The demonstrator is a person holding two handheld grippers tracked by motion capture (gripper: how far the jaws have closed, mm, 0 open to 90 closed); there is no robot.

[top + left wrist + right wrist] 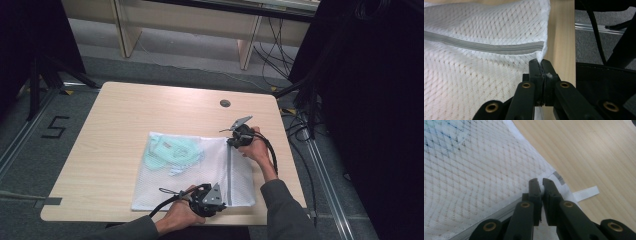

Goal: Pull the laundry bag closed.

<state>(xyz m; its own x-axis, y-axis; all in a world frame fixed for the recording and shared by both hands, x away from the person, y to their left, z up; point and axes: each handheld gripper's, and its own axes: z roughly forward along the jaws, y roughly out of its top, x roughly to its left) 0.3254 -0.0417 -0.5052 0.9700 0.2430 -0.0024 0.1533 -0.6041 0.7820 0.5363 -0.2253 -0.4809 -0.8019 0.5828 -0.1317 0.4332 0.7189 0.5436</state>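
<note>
Both grippers are clamped on the mesh laundry bag: left gripper at the zipper's near end, right gripper at its far end. Garment is loaded; zipper appears shut, so release likely remains.

High view: mounted above the near side, faced forward and down, the whole desk taken in from afar. Left and right gripper views: carried low, aimed along each claw, very close. Shared by all: the white mesh bag and its grey zipper.
</note>
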